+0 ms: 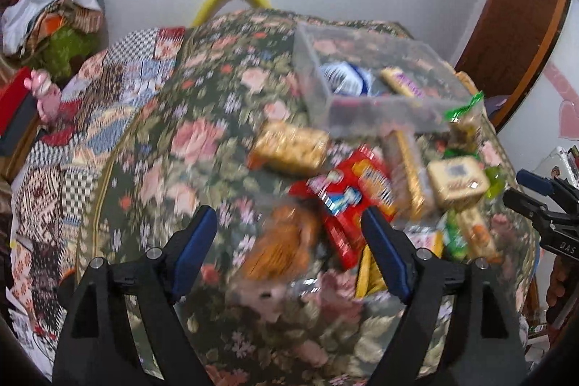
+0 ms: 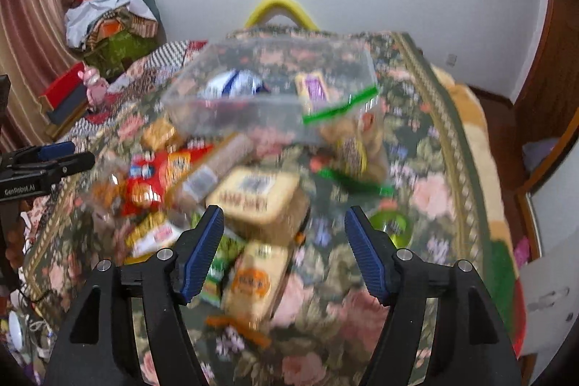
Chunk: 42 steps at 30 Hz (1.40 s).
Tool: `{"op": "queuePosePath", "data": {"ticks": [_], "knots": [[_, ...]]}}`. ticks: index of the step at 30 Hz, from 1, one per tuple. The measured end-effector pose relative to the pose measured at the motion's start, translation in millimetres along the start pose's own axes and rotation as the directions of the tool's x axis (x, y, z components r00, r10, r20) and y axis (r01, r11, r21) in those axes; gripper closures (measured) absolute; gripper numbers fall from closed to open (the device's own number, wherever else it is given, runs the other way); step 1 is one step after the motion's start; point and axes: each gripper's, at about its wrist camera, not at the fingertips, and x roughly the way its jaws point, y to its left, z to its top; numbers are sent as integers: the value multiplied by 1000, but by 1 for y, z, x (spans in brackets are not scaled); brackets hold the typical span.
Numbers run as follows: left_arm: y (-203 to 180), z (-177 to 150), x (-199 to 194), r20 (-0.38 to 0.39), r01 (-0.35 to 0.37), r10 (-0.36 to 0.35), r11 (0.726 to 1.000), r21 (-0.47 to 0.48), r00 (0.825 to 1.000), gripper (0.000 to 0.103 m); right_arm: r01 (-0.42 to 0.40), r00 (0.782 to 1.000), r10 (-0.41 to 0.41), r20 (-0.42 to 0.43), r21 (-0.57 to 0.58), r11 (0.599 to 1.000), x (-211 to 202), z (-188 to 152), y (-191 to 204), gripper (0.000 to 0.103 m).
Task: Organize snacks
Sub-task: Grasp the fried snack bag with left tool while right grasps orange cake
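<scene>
Two sets of fingers are mine, both spread apart and grasping nothing. My left gripper (image 1: pixel 289 241) hangs above an orange packet (image 1: pixel 286 241) near the bed's (image 1: pixel 202 89) near edge; that packet is too blurred to identify further. My right gripper (image 2: pixel 284 241) hangs above a tan biscuit pack (image 2: pixel 258 196) and a yellow pouch (image 2: pixel 253 281) with an orange seal, touching neither.

Surroundings: the bed carries a floral cover, with a patchwork quilt (image 1: pixel 119 89) along its left edge. A heap of clothes (image 1: pixel 54 13) sits beyond the bed's far left corner, against the white wall. A yellow curved bar (image 2: pixel 280 8) shows behind the far edge. A wooden door frame (image 1: pixel 517 20) stands at the right.

Task items: a clear plastic box (image 1: pixel 365 71) rests toward the bed's far right corner. Inside it lie a blue-and-white packet (image 1: pixel 343 76) and a purple-and-yellow bar (image 1: pixel 403 82). Loose snacks crowd the cover just in front of the box: a golden cracker pack (image 1: pixel 289 149), a red packet (image 1: pixel 347 194), a long brown biscuit sleeve (image 2: pixel 217 165), and a bag with a green zip strip (image 2: pixel 343 107) leaning against the box's right front corner. A green round item (image 2: pixel 392 223) lies just beside my right-hand finger; I cannot tell what it is. Several packs overlap, so the lower ones are partly hidden.
</scene>
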Motion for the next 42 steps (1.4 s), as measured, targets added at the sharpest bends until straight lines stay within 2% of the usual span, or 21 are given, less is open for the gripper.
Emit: {"op": "queuePosePath", "data": {"ticks": [10, 15, 19, 23, 26, 28, 30, 32, 42], "knots": [[13, -30, 33, -83, 24, -27, 999, -37, 996, 21, -17, 993, 16, -119, -2, 1000, 31, -25, 8, 37], [17, -35, 51, -113, 6, -11, 999, -37, 993, 21, -18, 991, 18, -132, 2, 1000, 37, -26, 9, 38], [19, -34, 67, -133, 11, -18, 999, -52, 991, 21, -34, 989, 37, -144, 25, 999, 44, -28, 6, 46], [18, -32, 76, -129, 16, -25, 998, -68, 991, 21, -37, 988, 43, -145, 47, 998, 48, -31, 3, 48], [17, -31, 77, -109, 21, -29, 997, -72, 994, 30, -29, 990, 33, -137, 34, 999, 46, -32, 3, 55], [15, -31, 77, -104, 24, -31, 998, -66, 994, 44, -28, 990, 31, -135, 26, 999, 46, -32, 3, 63], [15, -31, 76, -94, 24, -29, 998, -61, 995, 50, -31, 990, 34, -134, 23, 999, 46, -31, 2, 68], [16, -31, 75, -91, 20, -25, 998, -64, 996, 51, -35, 991, 39, -128, 34, 999, 45, -31, 0, 71], [26, -34, 48, -58, 5, -10, 996, -89, 998, 52, -24, 995, 29, -100, 50, 998, 29, -38, -13, 71]]}}
